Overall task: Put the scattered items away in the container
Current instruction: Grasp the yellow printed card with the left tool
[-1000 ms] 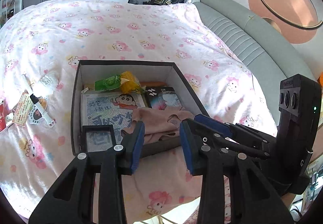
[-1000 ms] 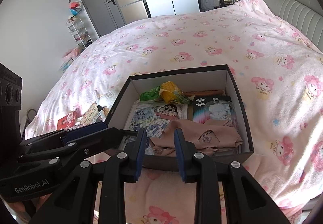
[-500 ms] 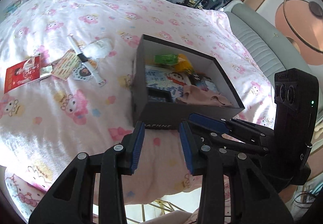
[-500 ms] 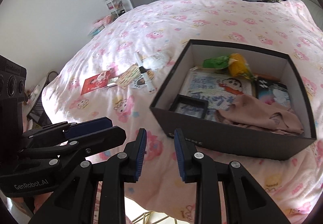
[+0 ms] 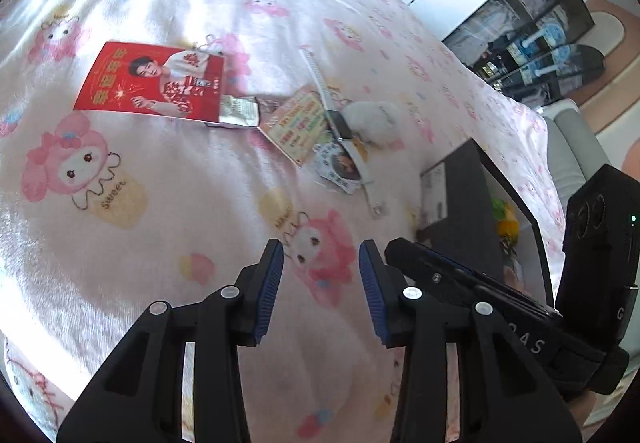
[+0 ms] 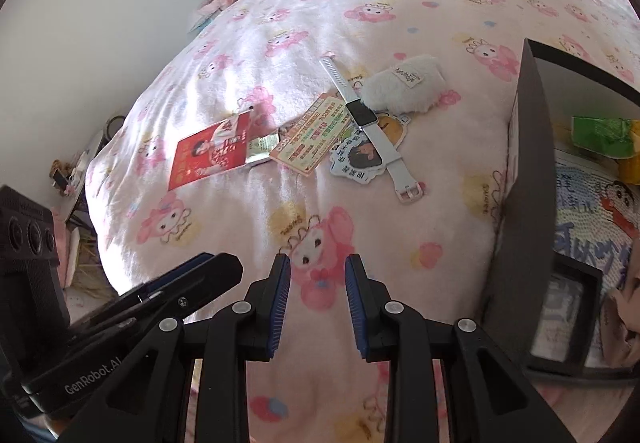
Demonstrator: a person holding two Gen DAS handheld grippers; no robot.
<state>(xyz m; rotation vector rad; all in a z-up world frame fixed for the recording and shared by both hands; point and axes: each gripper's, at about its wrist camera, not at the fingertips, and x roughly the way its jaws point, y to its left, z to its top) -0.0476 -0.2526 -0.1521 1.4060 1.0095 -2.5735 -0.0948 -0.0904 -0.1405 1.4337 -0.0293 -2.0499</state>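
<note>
Scattered items lie together on the pink bedspread: a red photo card [image 5: 152,83] [image 6: 210,155], a small sachet [image 5: 239,111], a colourful leaflet [image 5: 298,127] [image 6: 316,133], a white-strapped watch [image 5: 340,123] [image 6: 368,119], a fluffy white pouch [image 5: 376,119] [image 6: 404,87] and a round sticker [image 5: 340,165] [image 6: 358,159]. The black box [image 5: 460,195] [image 6: 524,203] stands to their right. My left gripper [image 5: 320,271] hovers over bare bedspread short of the items, its jaws opening with nothing between them. Beside it my right gripper [image 6: 316,283] is open and holds nothing.
Inside the box are green and yellow packets [image 6: 600,135], a cartoon picture [image 6: 592,219], a small black frame [image 6: 560,307] and a beige cloth [image 6: 624,319]. The bed's edge drops off at the left and near side. A grey headboard [image 5: 572,147] lies beyond the box.
Both grippers have swung left and down, away from above the box, so the scattered items fill the views and the box sits at the right. The left jaws stand slightly wider.
</note>
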